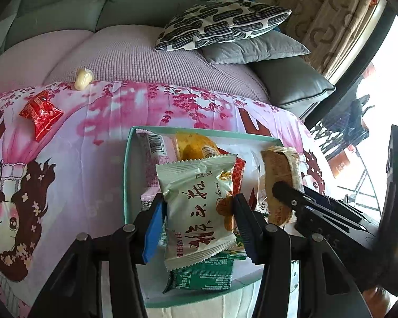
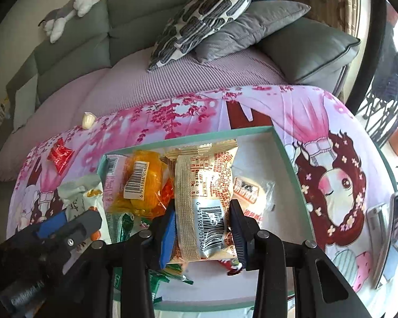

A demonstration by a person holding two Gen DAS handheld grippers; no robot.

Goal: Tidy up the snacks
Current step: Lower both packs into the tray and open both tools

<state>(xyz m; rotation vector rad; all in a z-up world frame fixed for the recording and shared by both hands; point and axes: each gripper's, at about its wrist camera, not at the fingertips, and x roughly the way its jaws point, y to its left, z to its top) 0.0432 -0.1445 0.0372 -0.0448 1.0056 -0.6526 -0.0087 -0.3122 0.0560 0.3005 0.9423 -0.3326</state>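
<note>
The left tongs (image 1: 199,212) pinched a glossy white crimped packet (image 1: 199,206); the right tongs (image 2: 203,225) gripped a ribbed beige wrapper (image 2: 204,198) above the teal-rimmed box (image 2: 291,169).

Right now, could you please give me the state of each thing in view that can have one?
left gripper: shut on the white-green snack packet, over the box.
right gripper: shut on the beige snack packet, over the box.
teal box: open, partly filled with snacks.
red candy: wrapped, on the cloth outside the box.
pale candy: wrapped, at the cloth's far edge.
</note>
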